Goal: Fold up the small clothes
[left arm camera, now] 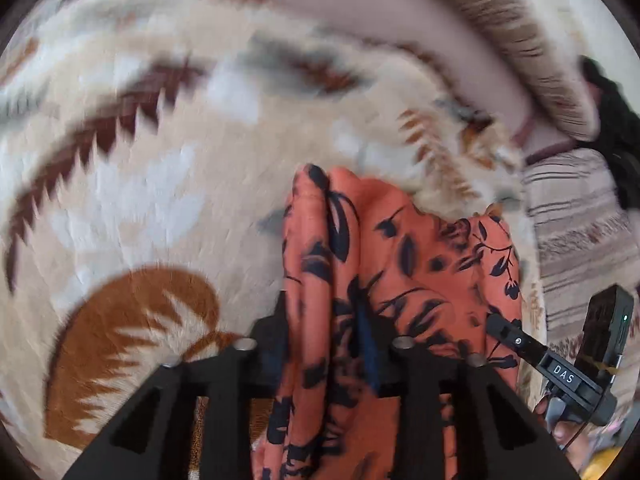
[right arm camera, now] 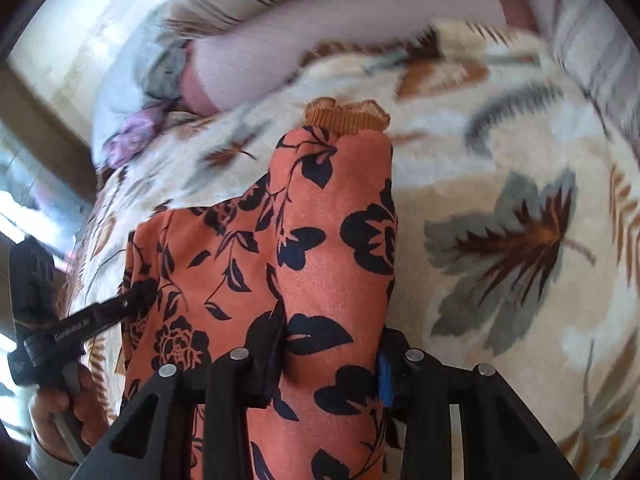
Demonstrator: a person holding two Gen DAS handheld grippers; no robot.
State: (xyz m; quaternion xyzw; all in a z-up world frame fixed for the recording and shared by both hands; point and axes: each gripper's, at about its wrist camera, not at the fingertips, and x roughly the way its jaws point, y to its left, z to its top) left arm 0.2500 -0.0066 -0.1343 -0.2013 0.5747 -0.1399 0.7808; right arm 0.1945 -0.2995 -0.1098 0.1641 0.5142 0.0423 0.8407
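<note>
- Over the bed, both of my tools point steeply down at a plush leaf-patterned blanket (left arm camera: 152, 184), and the garment hangs bunched between them.
- That garment is a small orange piece with a dark floral print (right arm camera: 328, 240); it is gathered into long folds, lifted partly clear of the blanket, and an orange-brown ribbed edge (right arm camera: 344, 118) peeks out at its far end.
- My left gripper (left arm camera: 332, 344) has cloth running up through it; its fingers (left arm camera: 268, 336) press on the bunched fabric, so I read it as clenched on the garment.
- My right gripper (right arm camera: 332, 356) likewise has a thick fold passing between its fingers (right arm camera: 266, 344), and the fold fills the gap from pad to pad, so it too looks clamped on the cloth.
- Seen from each wrist, the other tool sits at the garment's side edge: the right one at the far right of the left view, the left one at the far left of the right view, with a hand (right arm camera: 60, 412) on its handle.
- Step in hand, as I judge it: carrying the garment, held at two points, to lay or fold it on the blanket.
- Next, I think, I need to draw the two grips apart to flatten the bunching, lower the cloth onto the blanket, and keep the ribbed edge from tucking under.
- Striped bedding (left arm camera: 576, 216) lies near on the right; I should stay clear of it.
</note>
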